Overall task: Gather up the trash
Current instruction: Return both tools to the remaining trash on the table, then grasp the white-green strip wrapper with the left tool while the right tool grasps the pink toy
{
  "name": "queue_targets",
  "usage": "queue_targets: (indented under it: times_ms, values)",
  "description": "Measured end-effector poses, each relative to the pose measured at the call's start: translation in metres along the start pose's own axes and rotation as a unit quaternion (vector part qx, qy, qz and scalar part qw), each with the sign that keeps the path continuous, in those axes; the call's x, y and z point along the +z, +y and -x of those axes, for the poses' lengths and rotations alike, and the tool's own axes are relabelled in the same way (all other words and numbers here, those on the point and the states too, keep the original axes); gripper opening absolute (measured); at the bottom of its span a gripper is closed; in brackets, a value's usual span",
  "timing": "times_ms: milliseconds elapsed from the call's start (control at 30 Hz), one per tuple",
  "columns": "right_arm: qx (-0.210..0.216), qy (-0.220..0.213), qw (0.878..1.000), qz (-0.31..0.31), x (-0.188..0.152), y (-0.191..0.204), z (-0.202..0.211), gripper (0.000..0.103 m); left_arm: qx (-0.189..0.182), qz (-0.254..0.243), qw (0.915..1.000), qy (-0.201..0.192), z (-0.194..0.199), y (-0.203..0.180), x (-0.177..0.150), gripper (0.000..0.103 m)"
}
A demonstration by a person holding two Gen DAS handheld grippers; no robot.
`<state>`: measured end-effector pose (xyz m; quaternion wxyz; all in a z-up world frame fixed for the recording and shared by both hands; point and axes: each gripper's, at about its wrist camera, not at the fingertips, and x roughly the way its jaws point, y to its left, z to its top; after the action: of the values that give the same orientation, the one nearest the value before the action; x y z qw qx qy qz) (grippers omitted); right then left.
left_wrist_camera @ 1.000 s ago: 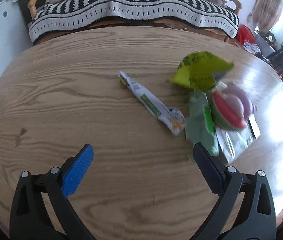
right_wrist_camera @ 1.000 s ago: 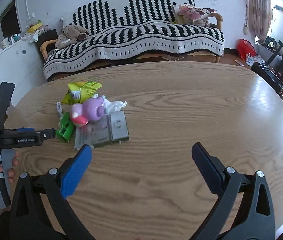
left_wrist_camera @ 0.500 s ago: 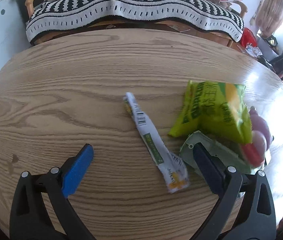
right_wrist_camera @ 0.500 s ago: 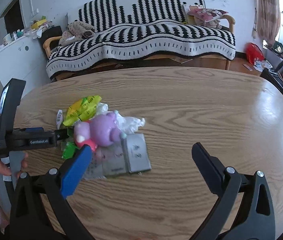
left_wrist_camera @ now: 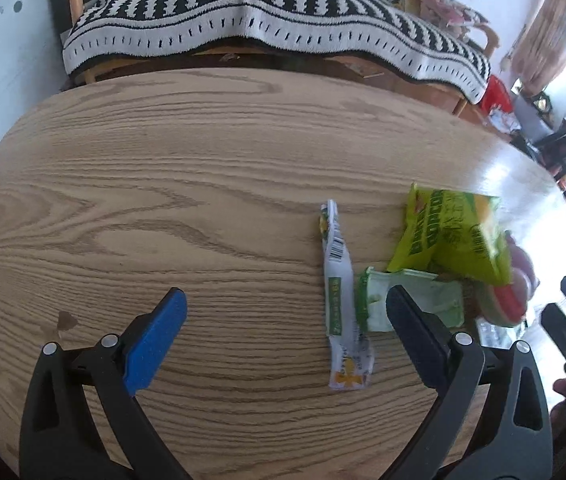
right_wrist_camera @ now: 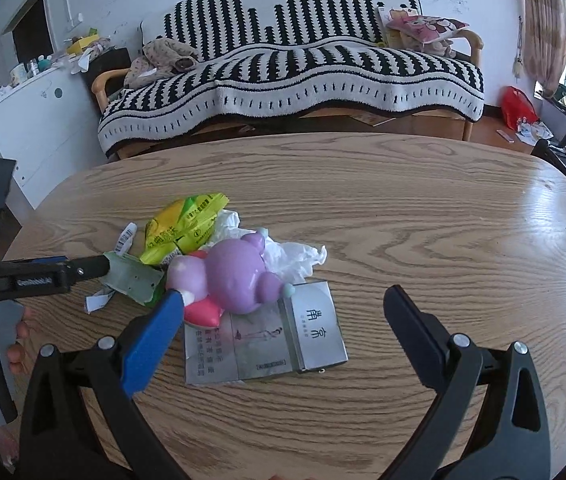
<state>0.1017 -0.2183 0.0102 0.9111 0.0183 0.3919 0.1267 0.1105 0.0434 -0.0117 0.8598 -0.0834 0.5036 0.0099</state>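
A heap of trash lies on the oval wooden table (left_wrist_camera: 163,184). In the left wrist view a long white wrapper (left_wrist_camera: 341,300) lies just inside my open left gripper (left_wrist_camera: 283,320), beside a pale green wrapper (left_wrist_camera: 411,300) and a yellow-green snack bag (left_wrist_camera: 451,236). In the right wrist view my open right gripper (right_wrist_camera: 283,312) hovers over a purple bear toy (right_wrist_camera: 239,276), a flattened silver carton (right_wrist_camera: 267,340), crumpled white tissue (right_wrist_camera: 295,252), the yellow-green bag (right_wrist_camera: 187,228) and the green wrapper (right_wrist_camera: 135,280). The left gripper (right_wrist_camera: 83,272) reaches in from the left.
A sofa with a black-and-white striped blanket (right_wrist_camera: 291,76) stands behind the table. A white cabinet (right_wrist_camera: 31,120) is at the left. Dark chairs (left_wrist_camera: 563,160) and a red bag (right_wrist_camera: 517,108) are at the right. Bare tabletop (right_wrist_camera: 463,220) spreads right of the heap.
Both grippers have moved closer to the heap. The white wrapper now lies between the left fingers, and the purple toy and carton sit just ahead of the right fingers.
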Motion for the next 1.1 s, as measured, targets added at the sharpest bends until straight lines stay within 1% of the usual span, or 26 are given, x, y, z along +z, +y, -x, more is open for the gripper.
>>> queue_targets:
  times_ms: [233, 400, 533, 633, 767, 800, 1000, 1033, 1100]
  values:
    - [-0.004, -0.002, 1.0, -0.008, 0.003, -0.003, -0.001, 0.097, 0.025, -0.035, 0.9991, 0.002, -0.005, -0.006, -0.011, 0.097]
    - [-0.006, -0.003, 1.0, -0.008, 0.004, -0.003, -0.001, 0.097, 0.022, -0.048, 0.9986, -0.001, 0.0, -0.008, -0.014, 0.097]
    - [-0.004, 0.001, 1.0, -0.011, 0.001, -0.004, -0.003, 0.097, 0.023, -0.064, 0.9976, -0.005, 0.008, -0.009, -0.025, 0.097]
    - [-0.001, 0.003, 1.0, -0.013, 0.0, -0.003, -0.005, 0.097, 0.039, -0.081, 0.9959, 0.003, 0.002, -0.006, -0.029, 0.097]
    - [-0.001, 0.005, 1.0, -0.006, 0.002, -0.001, -0.007, 0.097, 0.042, -0.073, 0.9964, 0.01, -0.009, 0.003, -0.026, 0.097]
    - [0.0, 0.008, 1.0, -0.004, 0.003, -0.001, -0.009, 0.097, 0.044, -0.076, 0.9961, 0.007, -0.01, 0.002, -0.025, 0.097]
    - [0.042, 0.026, 0.999, -0.018, 0.013, 0.008, -0.022, 0.097, 0.024, -0.115, 0.9931, 0.001, -0.014, -0.007, -0.021, 0.096]
    - [0.047, 0.029, 0.998, -0.021, 0.014, 0.01, -0.025, 0.097, 0.022, -0.12, 0.9925, 0.0, -0.014, -0.009, -0.02, 0.094]
    - [0.061, 0.038, 0.997, -0.035, 0.017, 0.012, -0.031, 0.097, 0.017, -0.129, 0.9916, -0.003, -0.012, -0.011, -0.018, 0.085]
